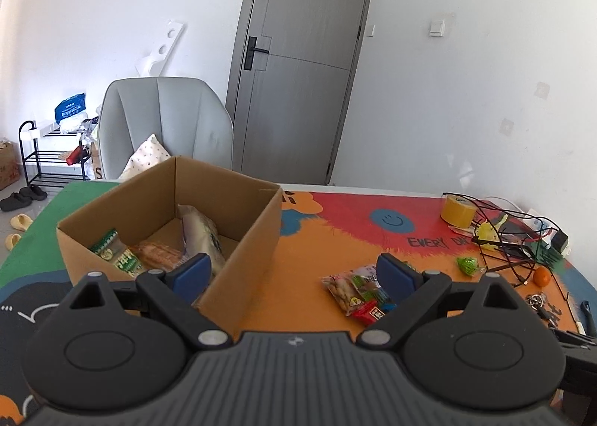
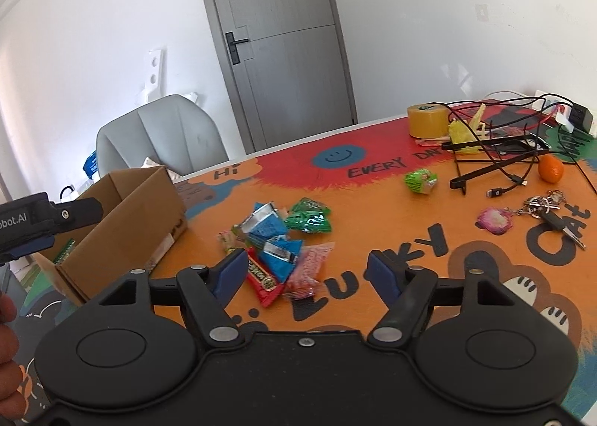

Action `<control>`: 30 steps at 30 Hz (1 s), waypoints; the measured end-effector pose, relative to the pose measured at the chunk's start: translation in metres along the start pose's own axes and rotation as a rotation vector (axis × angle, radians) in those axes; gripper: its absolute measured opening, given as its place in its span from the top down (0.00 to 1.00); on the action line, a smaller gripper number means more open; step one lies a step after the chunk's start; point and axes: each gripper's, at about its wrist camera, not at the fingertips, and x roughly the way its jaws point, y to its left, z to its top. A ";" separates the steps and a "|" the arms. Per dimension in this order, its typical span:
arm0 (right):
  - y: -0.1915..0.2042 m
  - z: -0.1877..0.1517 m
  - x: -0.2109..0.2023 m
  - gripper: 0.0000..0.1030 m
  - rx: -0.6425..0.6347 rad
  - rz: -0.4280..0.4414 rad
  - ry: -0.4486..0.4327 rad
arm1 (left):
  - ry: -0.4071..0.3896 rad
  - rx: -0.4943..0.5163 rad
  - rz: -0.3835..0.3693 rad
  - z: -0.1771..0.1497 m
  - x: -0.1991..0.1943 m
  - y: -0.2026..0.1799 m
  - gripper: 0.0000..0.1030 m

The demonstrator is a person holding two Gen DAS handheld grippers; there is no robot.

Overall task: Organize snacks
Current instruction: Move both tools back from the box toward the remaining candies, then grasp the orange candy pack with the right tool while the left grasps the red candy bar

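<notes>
An open cardboard box [image 1: 238, 232] stands on the colourful table mat and holds several snack packets [image 1: 156, 254]; it also shows in the right wrist view [image 2: 123, 217]. A pile of loose snack packets [image 2: 276, 239] lies on the mat right of the box, with blue, green, red and pink wrappers; part of it shows in the left wrist view [image 1: 358, 291]. My left gripper [image 1: 294, 273] is open and empty, above the box's near right corner. My right gripper [image 2: 308, 273] is open and empty, just above the near side of the pile.
A small green packet [image 2: 419, 179], an orange [image 2: 550, 168], keys with a pink fob [image 2: 522, 213], black cables [image 2: 496, 157] and a yellow tape roll [image 2: 427, 120] lie at the right of the table. A grey chair [image 1: 168, 120] stands behind the box.
</notes>
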 end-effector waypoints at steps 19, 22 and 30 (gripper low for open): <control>-0.010 -0.010 0.032 0.43 0.036 0.000 0.044 | 0.113 0.032 -0.044 -0.026 0.048 -0.036 0.27; -0.011 -0.010 0.041 0.46 0.043 0.007 0.053 | 0.137 0.009 -0.047 -0.028 0.058 -0.037 0.35; -0.012 -0.013 0.063 0.47 0.074 0.030 0.094 | 0.176 -0.023 -0.041 -0.035 0.077 -0.037 0.42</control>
